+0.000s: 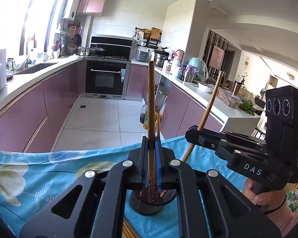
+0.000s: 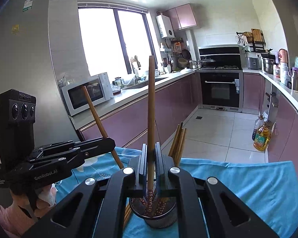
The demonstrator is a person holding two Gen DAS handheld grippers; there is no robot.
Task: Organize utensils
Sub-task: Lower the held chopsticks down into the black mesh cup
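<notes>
A black mesh utensil cup (image 1: 152,203) stands on the blue flowered cloth (image 1: 39,174); it also shows in the right wrist view (image 2: 159,214). My left gripper (image 1: 151,140) is shut on a wooden chopstick (image 1: 151,99), held upright with its patterned end in the cup. My right gripper (image 2: 151,146) is shut on another wooden chopstick (image 2: 151,103), also upright over the cup. The right gripper shows in the left wrist view (image 1: 196,130); the left gripper shows in the right wrist view (image 2: 109,142). Several more chopsticks (image 2: 178,144) lean in the cup.
More chopsticks (image 2: 127,214) lie on the cloth beside the cup. Beyond the table edge are a tiled floor, pink cabinets (image 1: 49,99), an oven (image 1: 105,79), a microwave (image 2: 85,93) and an oil bottle (image 2: 261,138).
</notes>
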